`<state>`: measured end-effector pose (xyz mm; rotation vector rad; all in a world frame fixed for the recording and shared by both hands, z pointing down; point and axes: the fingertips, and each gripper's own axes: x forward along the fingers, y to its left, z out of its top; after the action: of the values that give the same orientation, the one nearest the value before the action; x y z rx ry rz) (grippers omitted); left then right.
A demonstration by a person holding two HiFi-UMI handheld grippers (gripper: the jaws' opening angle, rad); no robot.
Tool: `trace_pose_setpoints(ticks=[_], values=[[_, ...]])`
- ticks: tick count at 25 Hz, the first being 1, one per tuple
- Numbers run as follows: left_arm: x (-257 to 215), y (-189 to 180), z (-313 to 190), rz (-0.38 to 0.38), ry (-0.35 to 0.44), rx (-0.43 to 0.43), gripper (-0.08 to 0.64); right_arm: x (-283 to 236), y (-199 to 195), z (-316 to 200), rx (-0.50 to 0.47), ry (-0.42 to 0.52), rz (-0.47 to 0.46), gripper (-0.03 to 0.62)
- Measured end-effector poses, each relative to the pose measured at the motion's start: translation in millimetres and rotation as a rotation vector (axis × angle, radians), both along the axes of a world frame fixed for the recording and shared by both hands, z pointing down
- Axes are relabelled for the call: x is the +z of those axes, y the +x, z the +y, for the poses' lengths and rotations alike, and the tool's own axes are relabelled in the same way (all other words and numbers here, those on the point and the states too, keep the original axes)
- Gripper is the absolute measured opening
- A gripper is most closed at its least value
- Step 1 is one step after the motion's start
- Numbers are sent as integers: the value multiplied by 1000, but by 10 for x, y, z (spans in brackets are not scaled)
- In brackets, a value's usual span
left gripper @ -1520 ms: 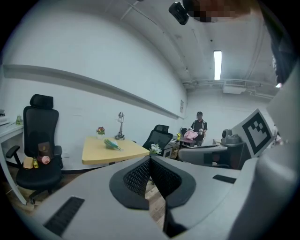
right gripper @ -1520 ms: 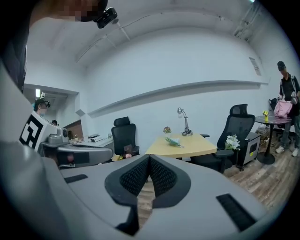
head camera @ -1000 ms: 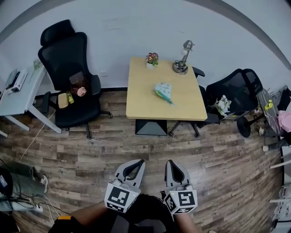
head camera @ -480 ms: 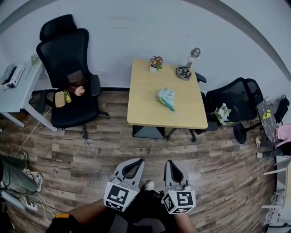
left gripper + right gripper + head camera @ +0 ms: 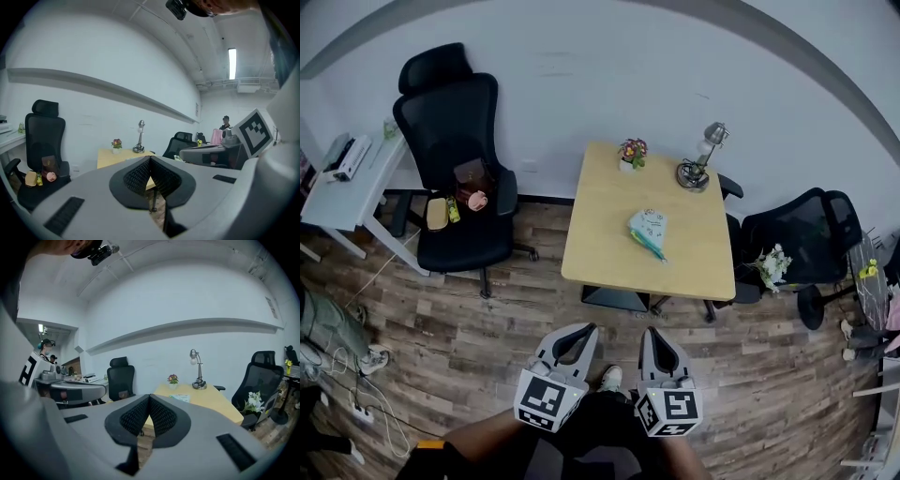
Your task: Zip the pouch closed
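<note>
A pale green patterned pouch [image 5: 648,231] lies near the middle of the wooden table [image 5: 609,258], and it shows small on the tabletop in the right gripper view as the pouch [image 5: 181,398]. Both grippers hang low over the floor, well short of the table. My left gripper [image 5: 590,329] is shut with nothing between its jaws, and in its own view the left gripper [image 5: 150,158] has its pads pressed together. My right gripper [image 5: 646,332] is likewise shut and empty, seen closed in the right gripper [image 5: 149,396] view.
A small flower pot [image 5: 631,153] and a desk lamp [image 5: 701,161] stand at the table's far edge. A black office chair [image 5: 457,178] with items on its seat stands left; another chair [image 5: 806,230] with white flowers [image 5: 772,265] right. A white desk [image 5: 345,192] is far left.
The view has shifted: the table and chairs now sit further right and lower in the head view. Both grippers stay shut in the same place at the bottom.
</note>
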<state>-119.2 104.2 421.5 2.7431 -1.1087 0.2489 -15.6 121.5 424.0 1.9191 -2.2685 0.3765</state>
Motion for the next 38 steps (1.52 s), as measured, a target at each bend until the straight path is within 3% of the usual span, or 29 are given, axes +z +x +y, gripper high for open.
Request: trace_pose_setpoints(ticks=[11, 21, 38], values=[[-5, 785, -346, -58, 0, -96, 9, 62, 809, -436, -92, -3, -47, 13], [66, 1328, -490, -132, 8, -87, 9, 207, 1282, -623, -117, -23, -68, 13], [338, 1795, -1480, -128, -40, 98, 9, 528, 1596, -1405, -17, -164, 24, 14]])
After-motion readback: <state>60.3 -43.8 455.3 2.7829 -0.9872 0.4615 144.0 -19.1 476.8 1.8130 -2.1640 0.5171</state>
